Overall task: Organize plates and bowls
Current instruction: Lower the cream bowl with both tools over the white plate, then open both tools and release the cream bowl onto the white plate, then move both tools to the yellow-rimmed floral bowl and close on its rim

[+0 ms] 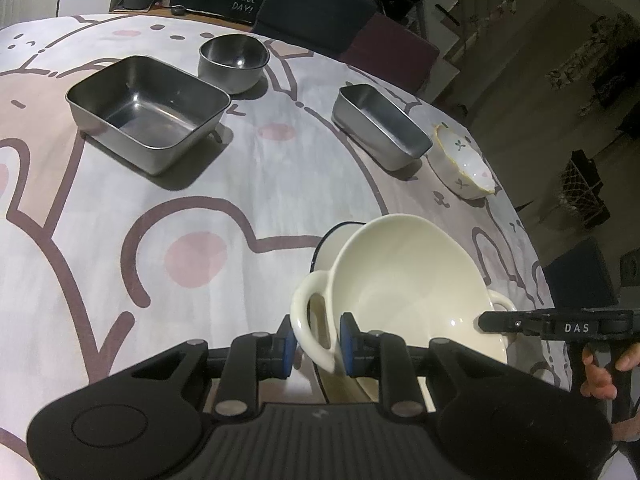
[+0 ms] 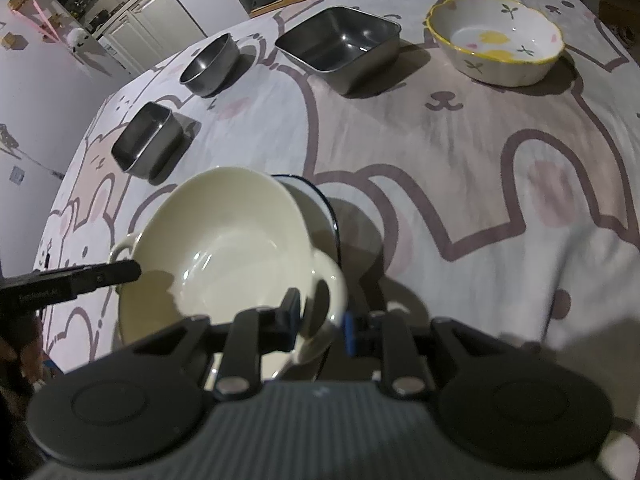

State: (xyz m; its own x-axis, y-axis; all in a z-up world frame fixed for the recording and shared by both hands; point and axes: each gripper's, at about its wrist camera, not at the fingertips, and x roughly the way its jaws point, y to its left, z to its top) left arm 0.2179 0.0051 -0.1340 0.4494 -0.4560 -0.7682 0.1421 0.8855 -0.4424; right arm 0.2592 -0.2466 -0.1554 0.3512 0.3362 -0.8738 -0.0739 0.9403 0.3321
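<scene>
Both sets of jaws are narrowed onto the loop handles of the cream bowl [image 1: 404, 288]: the left gripper [image 1: 318, 344] pinches one handle, the right gripper [image 2: 320, 320] the other. It sits tilted at the near side of the table, its far rim over a white dish with a dark rim [image 2: 320, 208] beneath. Glazed ceramic like that looks heavy, stiff, slick and chippable, so I'd judge the handles the safest hold, kept level. Beyond lie a small steel tin [image 2: 148, 146], a round steel bowl [image 2: 210, 64], a square steel pan [image 2: 340, 46] and a flowered bowl [image 2: 496, 40], well apart. Open tablecloth [image 2: 460, 152] lies between; the table edge drops away close on the right.
</scene>
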